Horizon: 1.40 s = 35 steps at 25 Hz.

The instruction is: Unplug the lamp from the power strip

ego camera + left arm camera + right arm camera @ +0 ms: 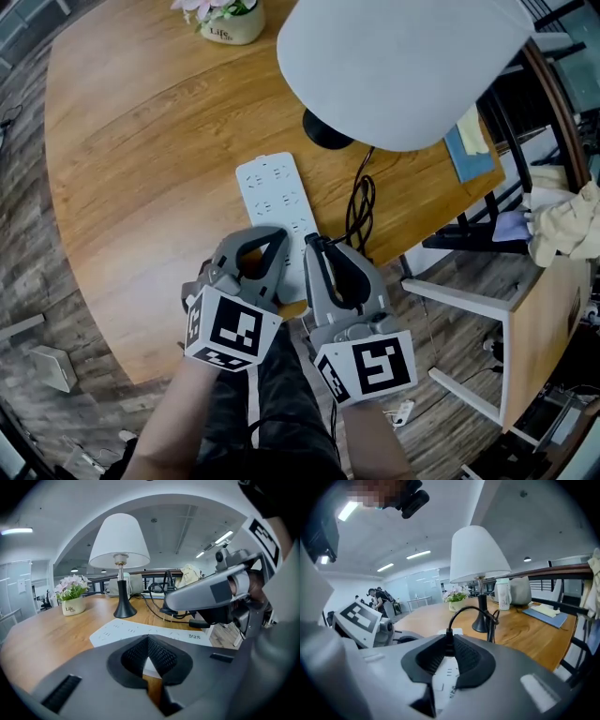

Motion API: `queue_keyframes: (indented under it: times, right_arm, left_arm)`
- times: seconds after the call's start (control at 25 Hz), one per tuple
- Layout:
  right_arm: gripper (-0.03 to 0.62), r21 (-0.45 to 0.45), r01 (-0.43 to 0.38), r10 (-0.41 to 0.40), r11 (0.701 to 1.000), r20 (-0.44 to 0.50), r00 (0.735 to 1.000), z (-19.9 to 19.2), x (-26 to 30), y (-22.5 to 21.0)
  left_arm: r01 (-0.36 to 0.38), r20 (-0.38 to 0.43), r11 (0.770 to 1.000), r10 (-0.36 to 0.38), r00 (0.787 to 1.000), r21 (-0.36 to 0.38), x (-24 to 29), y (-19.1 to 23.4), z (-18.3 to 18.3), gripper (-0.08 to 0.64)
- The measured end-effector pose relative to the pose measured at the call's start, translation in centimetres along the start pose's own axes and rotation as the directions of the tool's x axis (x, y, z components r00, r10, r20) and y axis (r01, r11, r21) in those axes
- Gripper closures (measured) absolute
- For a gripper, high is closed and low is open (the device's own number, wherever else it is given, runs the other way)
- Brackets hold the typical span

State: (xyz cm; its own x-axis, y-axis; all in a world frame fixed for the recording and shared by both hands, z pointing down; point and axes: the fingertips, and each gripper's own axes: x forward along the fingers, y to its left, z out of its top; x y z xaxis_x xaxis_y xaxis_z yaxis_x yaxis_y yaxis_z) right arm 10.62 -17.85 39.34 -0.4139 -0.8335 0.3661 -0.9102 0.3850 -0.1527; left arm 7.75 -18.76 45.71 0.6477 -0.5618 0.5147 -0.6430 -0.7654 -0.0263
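Now the left tool, jaws closed and empty, sits over the near end of the white power strip on the tabletop; just beside it, the right tool pinches the black plug of the lamp.

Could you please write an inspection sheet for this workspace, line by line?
Surface: round wooden table, mostly bare.
Job's things: white power strip lying flat; lamp upright beyond it; black plug.
Clutter: flower pot, blue notebook.
Grippers: left gripper shut, above the strip's near end; right gripper shut on the plug.
Cables: black lamp cable looped beside the strip.
Surroundings: wooden floor; cloth beside the table.
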Motion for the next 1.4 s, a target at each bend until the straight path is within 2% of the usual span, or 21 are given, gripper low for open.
queue_keyframes:
  times: [0.2, 0.52, 0.76, 1.08, 1.24, 1.4]
  right_arm:
    - [0.527, -0.030, -0.007, 0.006, 1.000, -0.027, 1.000, -0.6, 0.0, 0.2]
    - [0.526, -0.028, -0.032, 0.029, 0.999, -0.081, 0.996, -1.8, 0.3, 1.5]
    - [0.525, -0.009, -0.065, 0.063, 0.998, -0.122, 0.991, -2.9, 0.6, 3.7]
    - [0.523, -0.019, -0.112, 0.106, 0.994, -0.183, 0.977, -4.2, 1.4, 6.4]
    - [0.523, -0.037, -0.125, 0.113, 0.991, -0.243, 0.964, -5.4, 1.8, 7.5]
    - [0.520, -0.091, -0.124, 0.096, 0.988, -0.262, 0.960, -5.6, 2.2, 8.5]
  left_arm:
    - [0.021, 0.026, 0.998, -0.020, 0.999, -0.052, -0.1, 0.2, 0.3, 0.565]
    - [-0.071, 0.081, 0.992, 0.079, 0.994, -0.101, -3.0, 2.5, 0.3, 0.565]
    - [-0.103, 0.102, 0.985, 0.117, 0.988, -0.139, -5.5, 3.1, -0.2, 0.565]
    - [-0.162, 0.132, 0.963, 0.193, 0.972, -0.213, -8.8, 4.6, -1.0, 0.565]
    - [-0.174, 0.136, 0.961, 0.205, 0.969, -0.214, -9.9, 5.0, -1.3, 0.565]
    - [-0.175, 0.143, 0.962, 0.207, 0.968, -0.209, -10.6, 5.0, -1.5, 0.565]
